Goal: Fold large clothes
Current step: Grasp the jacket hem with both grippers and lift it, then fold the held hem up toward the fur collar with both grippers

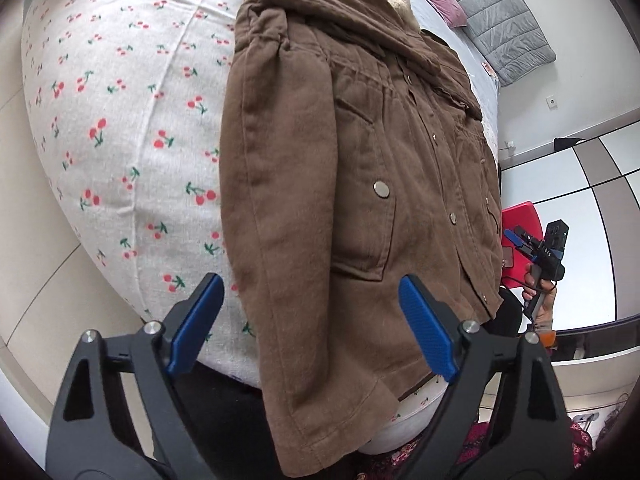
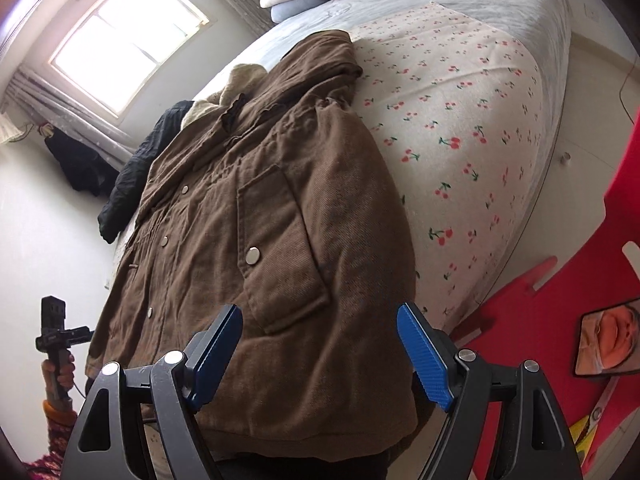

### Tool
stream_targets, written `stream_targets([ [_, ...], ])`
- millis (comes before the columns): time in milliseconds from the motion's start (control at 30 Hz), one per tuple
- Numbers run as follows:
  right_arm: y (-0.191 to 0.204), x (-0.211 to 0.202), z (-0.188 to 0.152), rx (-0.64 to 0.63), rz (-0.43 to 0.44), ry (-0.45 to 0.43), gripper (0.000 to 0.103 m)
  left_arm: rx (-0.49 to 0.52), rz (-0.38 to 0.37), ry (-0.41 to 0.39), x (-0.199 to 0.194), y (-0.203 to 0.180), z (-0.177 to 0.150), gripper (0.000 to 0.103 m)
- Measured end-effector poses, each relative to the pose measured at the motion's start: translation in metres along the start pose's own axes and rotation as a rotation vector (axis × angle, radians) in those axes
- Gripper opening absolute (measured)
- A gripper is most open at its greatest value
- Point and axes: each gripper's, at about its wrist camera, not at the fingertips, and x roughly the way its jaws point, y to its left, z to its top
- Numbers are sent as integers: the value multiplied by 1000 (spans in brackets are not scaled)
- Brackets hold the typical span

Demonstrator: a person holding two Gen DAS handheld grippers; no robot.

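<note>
Both grippers, left gripper (image 1: 310, 320) and right gripper (image 2: 320, 352), hung with jaws apart and empty at the brown jacket's (image 1: 352, 168) hem, its long axis running straight away toward the collar.

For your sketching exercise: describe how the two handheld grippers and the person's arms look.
Both the left gripper and the right gripper have black triangular frames with silver pivot bolts and ribbed blue fingers. A thin black cable trails from the right one. Sleeves are red patterned knit.

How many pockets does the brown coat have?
2 show on the brown jacket: a snapped pocket near the hem and a flap pocket higher up. Others may be hidden in the folds.
</note>
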Motion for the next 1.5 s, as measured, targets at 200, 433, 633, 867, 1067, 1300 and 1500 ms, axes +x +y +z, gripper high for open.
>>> stream_targets([
  [200,-20,10,-11,41,10,29,81,15,-51,55,11,2,-19,80],
  [433,-44,33,-21,93,99,69,81,23,-148,87,12,-5,-35,74],
  [633,-58,45,-34,148,209,80,80,7,-211,111,15,-7,-44,69],
  [867,-37,31,-43,79,225,72,38,22,-182,97,16,-19,-55,42],
  [1067,-18,4,-39,48,215,25,12,25,-177,12,1,-31,-57,22],
  [1300,16,-39,-18,17,315,-114,10,55,-270,-154,-33,-53,-44,16],
  [1500,53,-56,11,-17,359,-204,9,97,-309,-282,-54,-75,-20,14],
])
